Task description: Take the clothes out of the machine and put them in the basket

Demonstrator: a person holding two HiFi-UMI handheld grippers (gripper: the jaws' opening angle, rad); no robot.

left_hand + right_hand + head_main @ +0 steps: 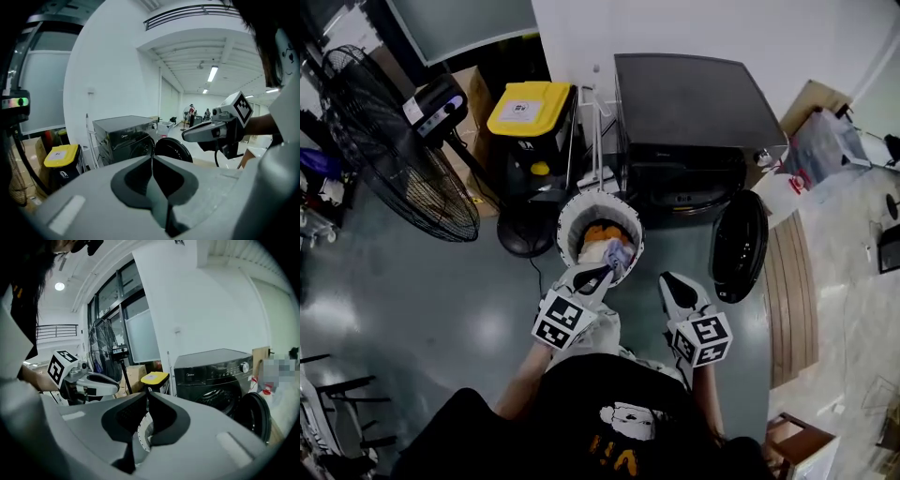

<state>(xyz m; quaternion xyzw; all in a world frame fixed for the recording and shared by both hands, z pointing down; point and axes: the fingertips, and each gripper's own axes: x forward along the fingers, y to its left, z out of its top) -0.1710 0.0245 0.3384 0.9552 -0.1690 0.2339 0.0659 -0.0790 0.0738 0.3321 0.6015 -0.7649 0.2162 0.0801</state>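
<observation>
Hovering at the basket [566, 217] rim, my left gripper [598, 276] has its jaws pressed together on nothing. My right gripper [672, 284] sits level beside it, jaws likewise closed.

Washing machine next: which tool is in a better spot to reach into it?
Probably the right tool: it sits nearer the washing machine and its open door. The left tool hangs over the basket.

The round white perforated plastic basket [569, 217] stands just before the black front-loading washing machine [694, 103], crumpled clothes [602, 242] in it. The machine's round dark door [739, 246] hangs open at its right; yellow-lidded black bin [528, 108] at its left, black wire-caged fan [394, 150] farther left
</observation>
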